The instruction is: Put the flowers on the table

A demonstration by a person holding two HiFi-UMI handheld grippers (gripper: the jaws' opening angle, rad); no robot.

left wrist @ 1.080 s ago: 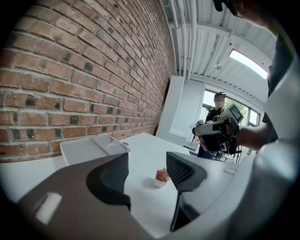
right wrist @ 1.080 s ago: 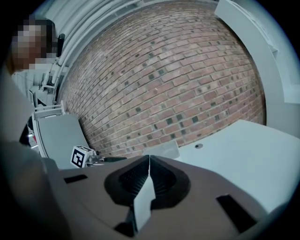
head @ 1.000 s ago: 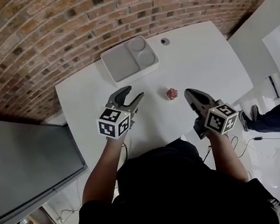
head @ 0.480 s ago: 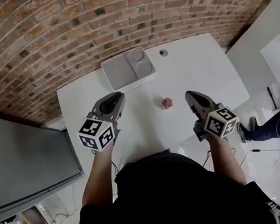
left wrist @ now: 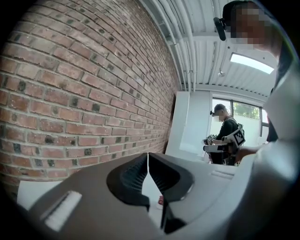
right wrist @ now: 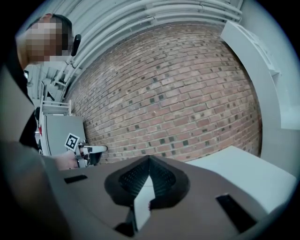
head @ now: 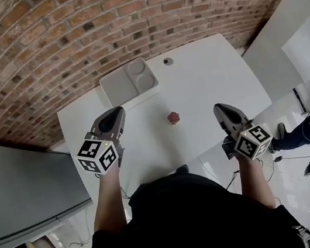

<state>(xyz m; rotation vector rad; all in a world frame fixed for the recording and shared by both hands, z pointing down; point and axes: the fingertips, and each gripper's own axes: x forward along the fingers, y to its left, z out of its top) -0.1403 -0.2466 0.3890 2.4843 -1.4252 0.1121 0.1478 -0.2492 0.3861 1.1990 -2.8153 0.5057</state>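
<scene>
A small pink-red flower (head: 172, 117) lies alone on the white table (head: 207, 81), in the middle of the head view. My left gripper (head: 116, 113) hovers to its left, jaws shut with nothing between them. On the other side, near the table's front edge, my right gripper (head: 221, 108) is also shut and empty. In the left gripper view the left gripper (left wrist: 148, 157) has its tips touching, and a bit of the flower (left wrist: 160, 200) shows below them. In the right gripper view the right gripper (right wrist: 149, 160) also has its tips closed together.
A white compartment tray (head: 129, 83) sits at the table's far side near the brick wall (head: 67, 29). A small round grommet (head: 168, 61) lies right of it. A grey panel (head: 23, 185) stands at the left. Another person with grippers (left wrist: 225, 136) stands far off.
The left gripper's jaws have closed from wide open. Both grippers have drawn back a little toward my body. The flower stays on the table.
</scene>
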